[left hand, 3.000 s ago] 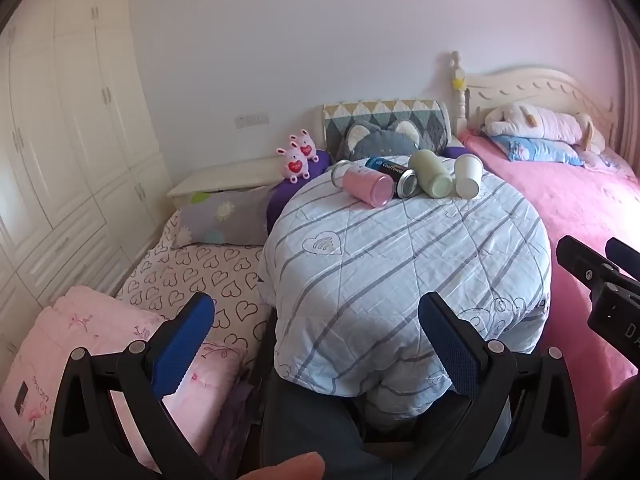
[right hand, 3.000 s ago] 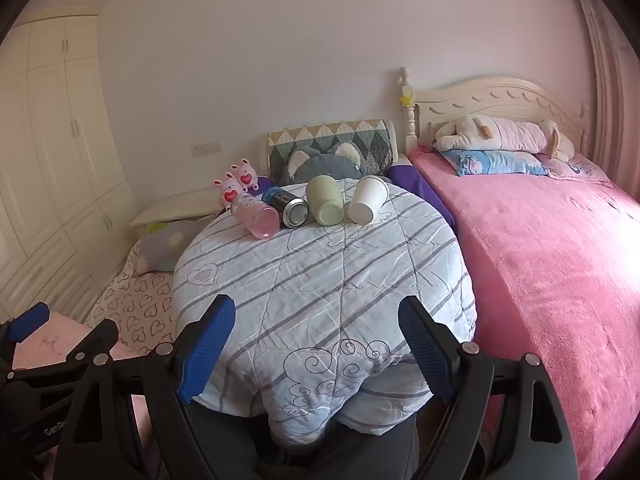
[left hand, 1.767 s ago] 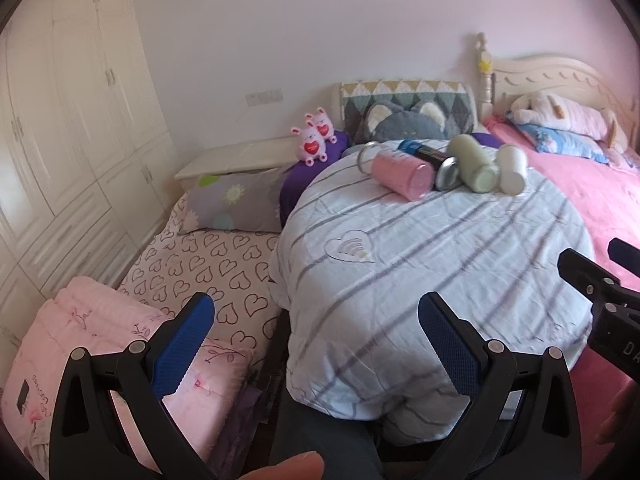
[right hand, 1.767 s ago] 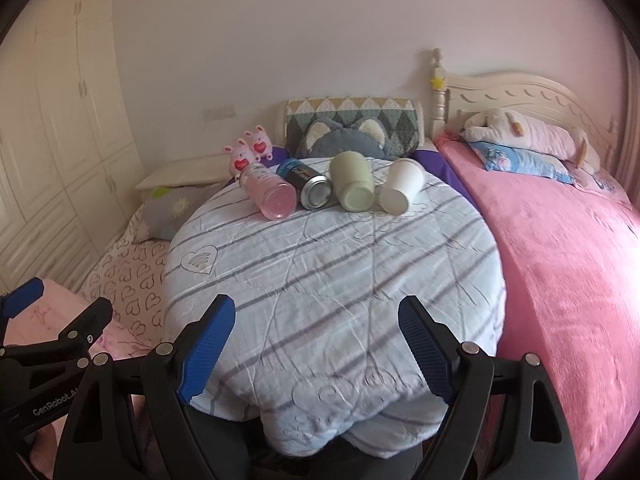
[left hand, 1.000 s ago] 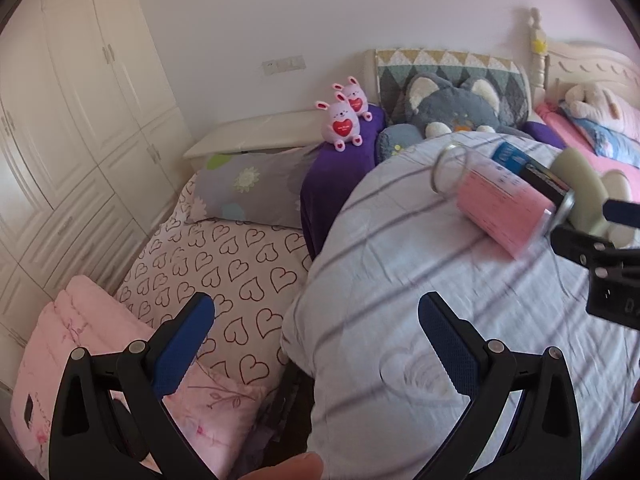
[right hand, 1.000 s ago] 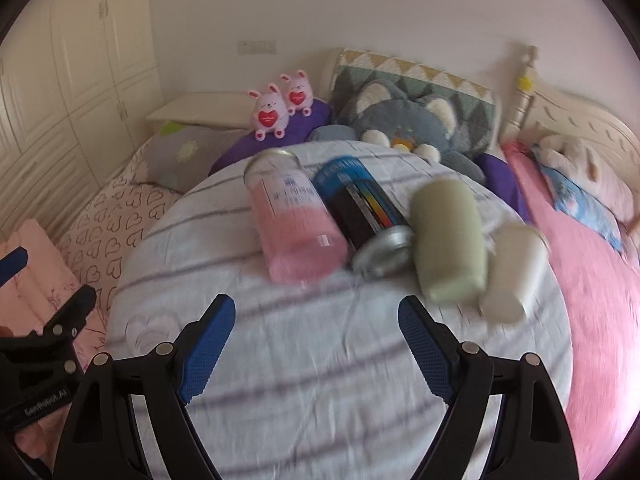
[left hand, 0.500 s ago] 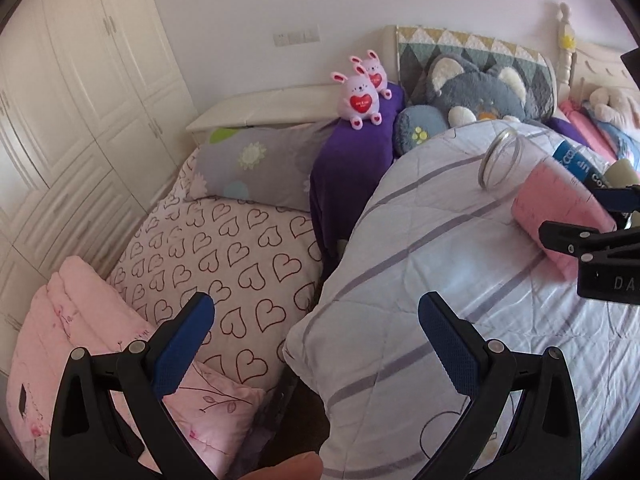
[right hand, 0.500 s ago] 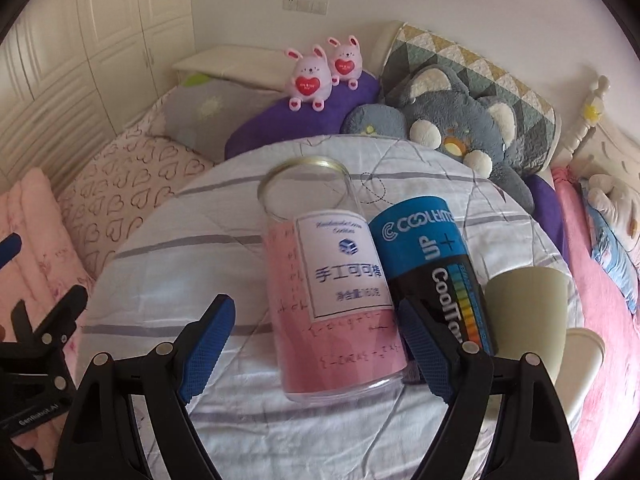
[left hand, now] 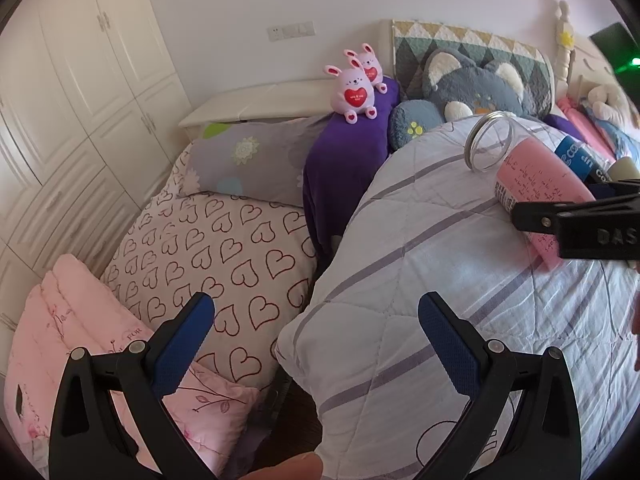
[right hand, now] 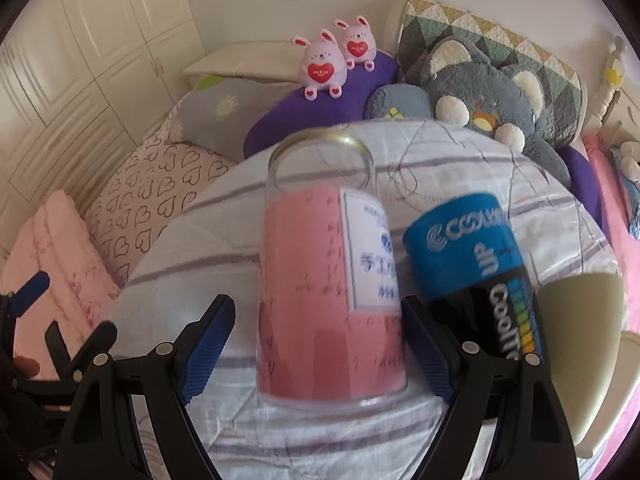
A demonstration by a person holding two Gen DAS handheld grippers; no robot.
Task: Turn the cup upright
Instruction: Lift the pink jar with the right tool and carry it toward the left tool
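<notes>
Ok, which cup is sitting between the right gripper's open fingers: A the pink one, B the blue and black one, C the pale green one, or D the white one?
A: in the right wrist view the right gripper is open, its fingers on either side of the pink cup, which lies on its side.

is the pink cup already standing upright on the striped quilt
No, the pink cup lies on its side on the striped quilt, open rim pointing away, between the open fingers of the right hand-held gripper.
</notes>
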